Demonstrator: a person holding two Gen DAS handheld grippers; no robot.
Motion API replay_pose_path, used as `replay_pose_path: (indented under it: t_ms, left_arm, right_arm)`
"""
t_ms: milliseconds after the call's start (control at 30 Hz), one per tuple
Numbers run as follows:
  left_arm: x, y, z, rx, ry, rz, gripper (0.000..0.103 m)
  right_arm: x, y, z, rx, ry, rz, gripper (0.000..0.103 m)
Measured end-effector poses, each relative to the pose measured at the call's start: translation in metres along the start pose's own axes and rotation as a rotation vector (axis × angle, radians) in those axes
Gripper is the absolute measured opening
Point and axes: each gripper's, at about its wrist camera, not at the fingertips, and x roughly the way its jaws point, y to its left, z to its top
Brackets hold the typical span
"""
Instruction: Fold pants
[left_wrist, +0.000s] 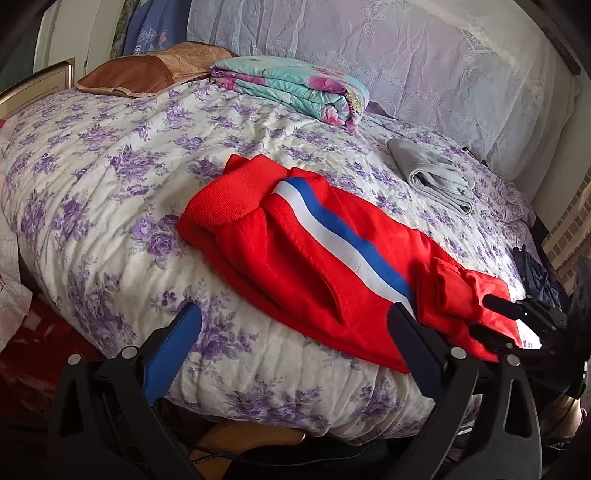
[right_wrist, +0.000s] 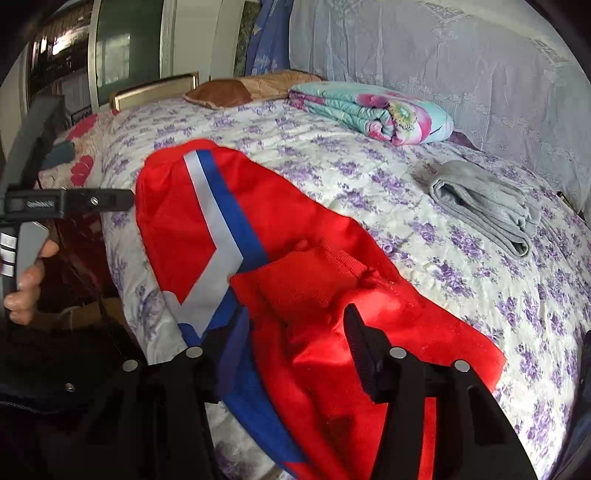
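Left wrist view showed the red fleece pants with a white-blue stripe (left_wrist: 332, 251) already folded over once on the flowered bed quilt (left_wrist: 110, 184); a further fold seemed left. The left tongs (left_wrist: 295, 332) stood apart beside the pants, holding nothing. The right tongs (right_wrist: 273, 339) were apart over the pants' red cuff (right_wrist: 295, 284).

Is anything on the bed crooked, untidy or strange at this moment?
The red pants lie diagonally across the bedspread, and their near end hangs over the bed edge. The ribbed cuffs are folded back unevenly onto the legs. The gray folded cloth and floral quilt look tidy.

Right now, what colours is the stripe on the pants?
White and blue, running down the red pants; the left wrist view shows the stripe best.
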Motion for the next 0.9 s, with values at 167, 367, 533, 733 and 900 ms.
replay_pose_path:
  t_ms: [167, 367, 533, 733, 900]
  left_arm:
    - [-0.005, 0.019, -0.001, -0.058, 0.001, 0.011, 0.098]
    - [0.000, 0.049, 0.006, -0.192, 0.029, -0.029, 0.098]
    - [0.032, 0.062, 0.015, -0.333, 0.077, -0.091, 0.098]
    - [0.045, 0.047, 0.036, -0.403, 0.052, -0.198, 0.098]
    - [0.064, 0.054, 0.036, -0.522, 0.050, -0.240, 0.098]
  right_arm:
    - [-0.006, -0.010, 0.008, 0.042, -0.023, -0.003, 0.021]
    - [-0.014, -0.001, 0.009, -0.012, -0.042, 0.015, 0.058]
    - [-0.008, 0.002, -0.010, 0.044, -0.055, 0.035, 0.066]
    - [-0.055, -0.018, -0.024, 0.157, -0.199, 0.065, 0.068]
    - [-0.072, -0.036, -0.042, 0.242, -0.252, 0.089, 0.068]
